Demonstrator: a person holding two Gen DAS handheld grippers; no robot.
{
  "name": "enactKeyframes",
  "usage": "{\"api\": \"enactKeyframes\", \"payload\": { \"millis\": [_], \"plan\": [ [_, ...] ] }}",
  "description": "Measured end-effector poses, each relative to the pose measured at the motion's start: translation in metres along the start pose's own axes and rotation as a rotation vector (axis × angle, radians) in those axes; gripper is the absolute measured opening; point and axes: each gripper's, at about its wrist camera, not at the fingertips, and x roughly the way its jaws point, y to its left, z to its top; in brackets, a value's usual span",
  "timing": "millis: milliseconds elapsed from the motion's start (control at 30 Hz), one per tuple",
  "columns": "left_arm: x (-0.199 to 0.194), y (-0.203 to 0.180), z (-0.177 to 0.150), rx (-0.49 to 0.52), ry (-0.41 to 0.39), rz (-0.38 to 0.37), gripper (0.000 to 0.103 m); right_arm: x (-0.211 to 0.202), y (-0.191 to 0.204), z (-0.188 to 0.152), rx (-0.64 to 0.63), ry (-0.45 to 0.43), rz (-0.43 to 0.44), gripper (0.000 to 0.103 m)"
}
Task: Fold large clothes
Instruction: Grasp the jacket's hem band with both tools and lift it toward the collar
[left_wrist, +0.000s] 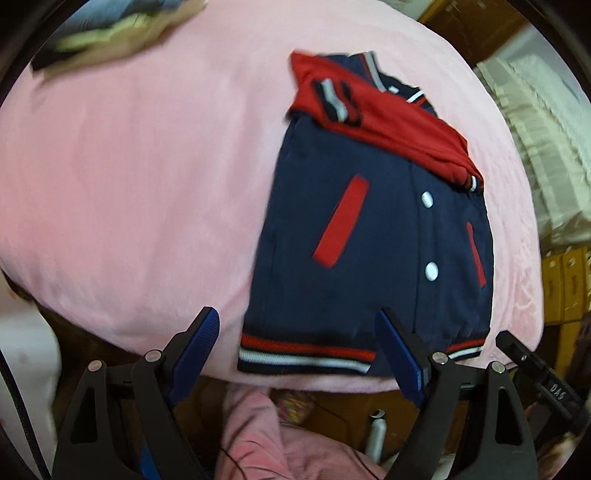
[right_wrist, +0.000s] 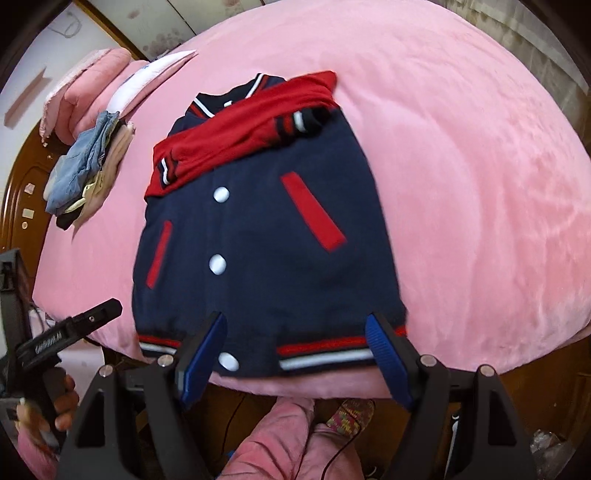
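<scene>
Here, one jacket lies flat; two grippers, left gripper and right gripper, both released.

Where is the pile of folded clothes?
In the right wrist view, the pile of clothes sits at the left on the pink bed, beside the jacket.

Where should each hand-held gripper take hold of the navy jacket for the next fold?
Probably at the striped hem, one gripper near each bottom corner, coming from the near edge of the pink bed. The jacket lies flat, buttoned side up, red sleeves already folded across the chest, with the hem nearest both open grippers, so it can be lifted toward the collar.
</scene>
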Motion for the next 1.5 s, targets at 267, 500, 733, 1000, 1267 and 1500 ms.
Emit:
{"api": "enactKeyframes", "payload": {
  "millis": [267,500,733,1000,1267,1500],
  "plan": [
    [0.039,0.049,-0.027,-0.08,0.053,-0.16,0.085,0.016,-0.056,-0.041,0.082,-0.108,0.071,0.078],
    [0.054,0.054,-0.035,-0.048,0.045,-0.234,0.085,0.035,-0.09,-0.052,0.188,-0.181,0.164,0.078],
    [0.054,0.032,-0.035,0.003,0.02,-0.33,0.081,0.04,-0.089,-0.05,0.215,-0.195,0.272,0.053],
    [0.052,0.032,-0.033,-0.055,0.029,-0.287,0.022,0.039,-0.076,-0.044,0.238,-0.136,0.309,0.013],
    [0.026,0.016,-0.021,-0.142,0.034,-0.315,0.012,0.013,-0.051,-0.019,0.305,-0.159,0.43,0.012],
    [-0.013,0.003,0.015,-0.244,-0.054,-0.454,0.011,-0.01,-0.033,0.024,0.378,-0.207,0.519,0.011]
  ]
}}
